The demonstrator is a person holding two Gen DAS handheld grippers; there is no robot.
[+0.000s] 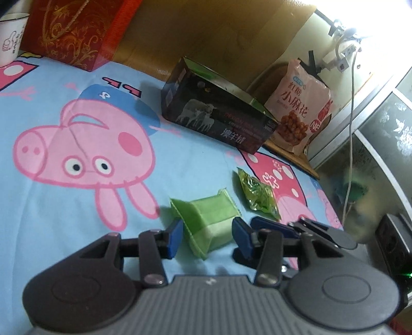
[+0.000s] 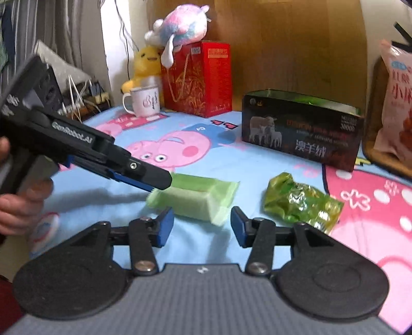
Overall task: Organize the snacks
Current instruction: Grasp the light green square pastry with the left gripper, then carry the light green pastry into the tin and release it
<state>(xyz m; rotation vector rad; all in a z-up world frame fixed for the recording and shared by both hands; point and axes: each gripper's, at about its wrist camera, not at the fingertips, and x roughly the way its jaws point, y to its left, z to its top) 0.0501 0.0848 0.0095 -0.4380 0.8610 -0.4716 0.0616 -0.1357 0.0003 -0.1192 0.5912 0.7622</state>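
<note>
A pale green wrapped snack (image 1: 209,226) lies on the cartoon bedsheet (image 1: 77,206), and it also shows in the right wrist view (image 2: 195,199). My left gripper (image 1: 207,238) is open with its jaws on either side of this snack's near end. It appears from the left in the right wrist view (image 2: 154,180), its tip over the snack's left end. My right gripper (image 2: 199,226) is open and empty, just in front of the same snack. A crinkly green foil snack (image 1: 258,197) lies to the right (image 2: 301,203). A dark open box (image 1: 219,116) stands behind (image 2: 301,128).
A pink snack bag (image 1: 298,108) leans at the back right. A red gift bag (image 2: 197,80), a white mug (image 2: 144,100) and plush toys (image 2: 177,23) stand at the back. Cables and a power strip (image 1: 342,56) hang beyond the bed's right edge.
</note>
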